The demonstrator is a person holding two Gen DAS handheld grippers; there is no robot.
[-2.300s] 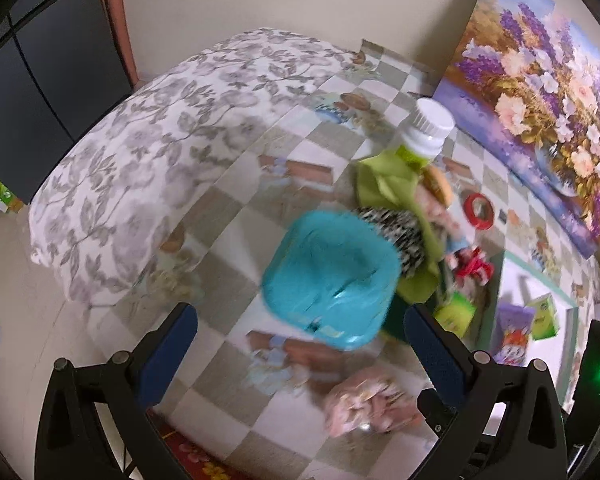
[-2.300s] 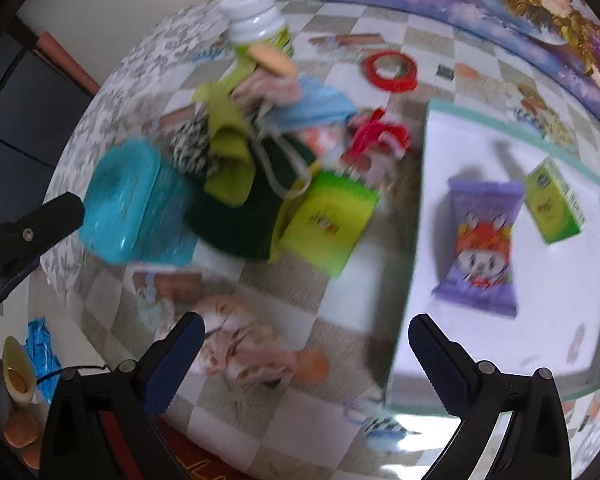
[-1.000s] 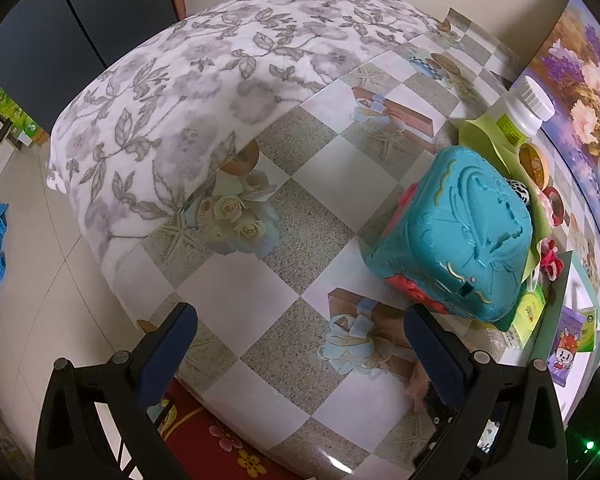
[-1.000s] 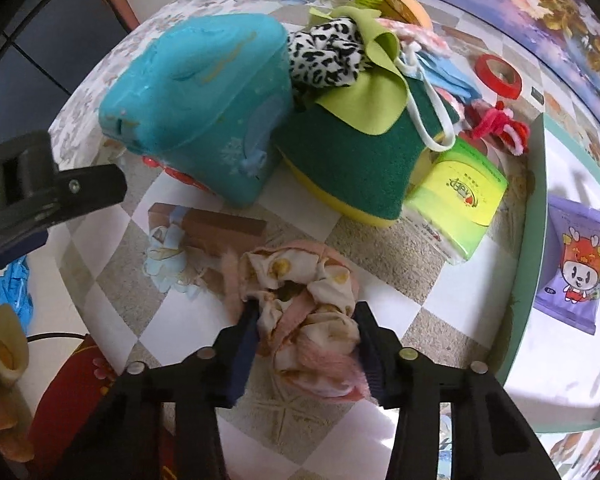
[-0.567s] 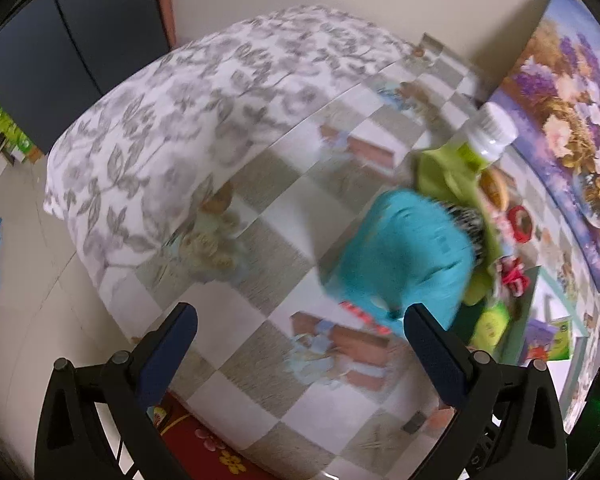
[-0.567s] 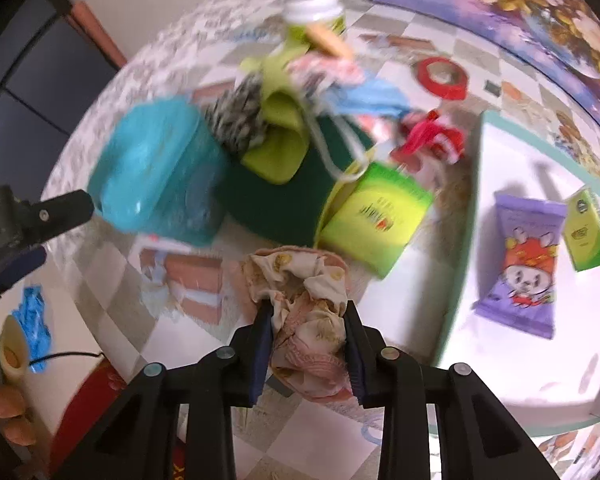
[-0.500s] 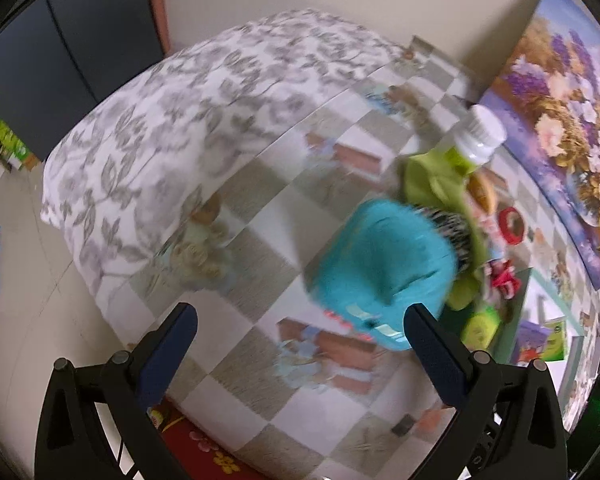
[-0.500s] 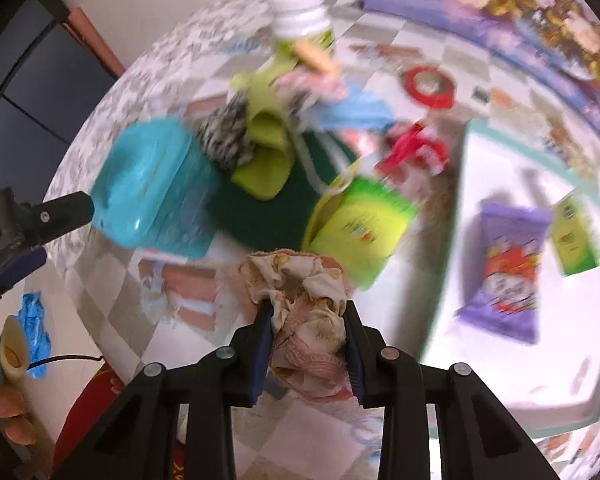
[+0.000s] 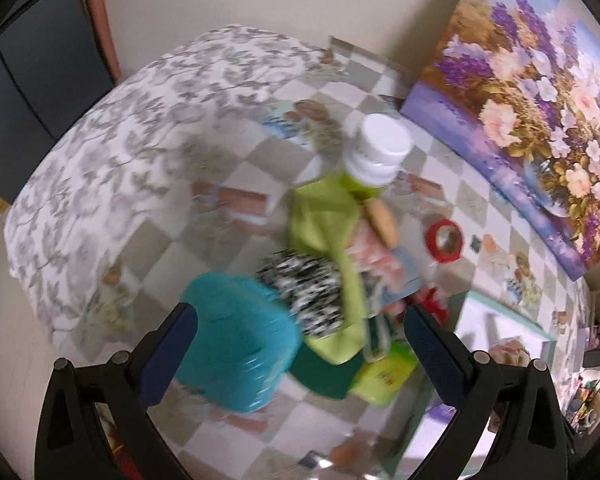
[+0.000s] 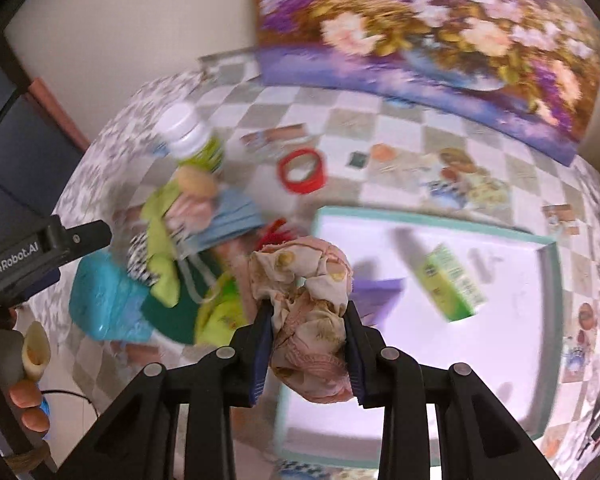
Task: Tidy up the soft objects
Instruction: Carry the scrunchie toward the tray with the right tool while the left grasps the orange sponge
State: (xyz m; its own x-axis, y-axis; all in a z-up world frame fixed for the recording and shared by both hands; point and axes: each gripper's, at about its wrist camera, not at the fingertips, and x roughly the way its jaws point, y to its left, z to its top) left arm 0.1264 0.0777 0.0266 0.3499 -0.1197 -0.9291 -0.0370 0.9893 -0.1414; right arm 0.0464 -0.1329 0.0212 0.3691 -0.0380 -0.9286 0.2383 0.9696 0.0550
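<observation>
At the left of the scene, the left gripper (image 9: 296, 332) hangs above the table with its jaws spread wide and nothing between them; it sits over the teal plastic case (image 9: 236, 340), which lies on the checked tablecloth (image 9: 172, 248) at the near-left edge of the clutter. Just right of the case is the pile of mixed items: a leopard-print fabric piece (image 9: 300, 280), a lime-green cloth (image 9: 332, 232), a dark green sponge (image 10: 172, 312), a blue face mask (image 10: 228, 220) and a white-capped bottle (image 10: 192, 136) standing at the far end of the pile. A red tape roll (image 10: 302, 172) lies apart, beyond the pile. Centre-right, the right gripper (image 10: 306, 336) is clenched on the pink floral scrunchie (image 10: 304, 300), which is held off the table and bunched between the pads, its bulk rising above and sagging below them. The governing relation: the white tray (image 10: 552, 280) lies directly ahead of and to the right of the held scrunchie, whose near-left corner region appears under the claw. The tray already carries a green carton (image 10: 452, 288) and a purple packet (image 10: 376, 296), the packet partly hidden behind the scrunchie. The right gripper is the nearer one to the tray; the left is well apart from it. The probable step is transport toward the tray, with release needing open tray floor clear of the packet; motion blur limits certainty on exact alignment.
</observation>
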